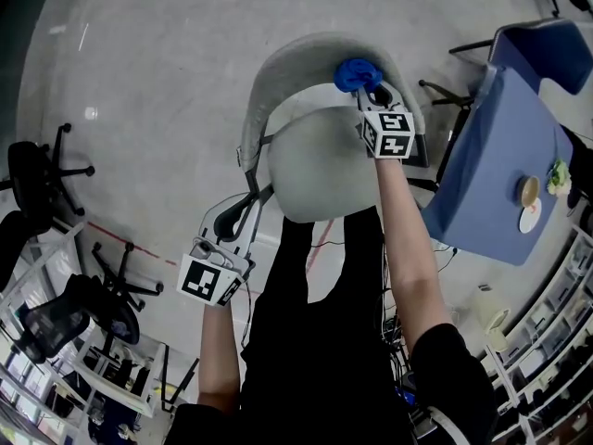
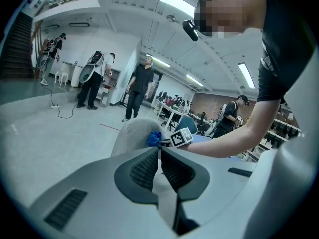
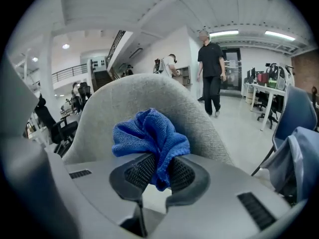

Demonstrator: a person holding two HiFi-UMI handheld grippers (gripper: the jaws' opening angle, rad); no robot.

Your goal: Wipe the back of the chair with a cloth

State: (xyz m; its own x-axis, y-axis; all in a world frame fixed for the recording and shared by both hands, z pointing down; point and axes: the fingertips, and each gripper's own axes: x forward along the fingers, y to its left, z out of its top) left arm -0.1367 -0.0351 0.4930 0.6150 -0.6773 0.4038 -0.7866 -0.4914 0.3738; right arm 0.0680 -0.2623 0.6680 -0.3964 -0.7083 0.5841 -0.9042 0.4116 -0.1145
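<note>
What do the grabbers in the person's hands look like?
The left gripper and right gripper are grey plastic with dark ribbed fingers. Each carries a white cube with black square markers. The person wears a black short-sleeved top.

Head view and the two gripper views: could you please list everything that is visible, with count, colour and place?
grey fabric-backed chair: one, grey, in front of the person
blue fluffy cloth: one, blue, bunched at the top of the chair back
blue-covered table: one, blue, right of the chair
black office chairs: several, black, on the floor at far left
standing people: several, mostly dark clothes, in the hall behind
left gripper: one, grey, left of the chair seat, jaws together with nothing between
right gripper: one, grey, at the chair back, jaws clamped on the cloth
</note>
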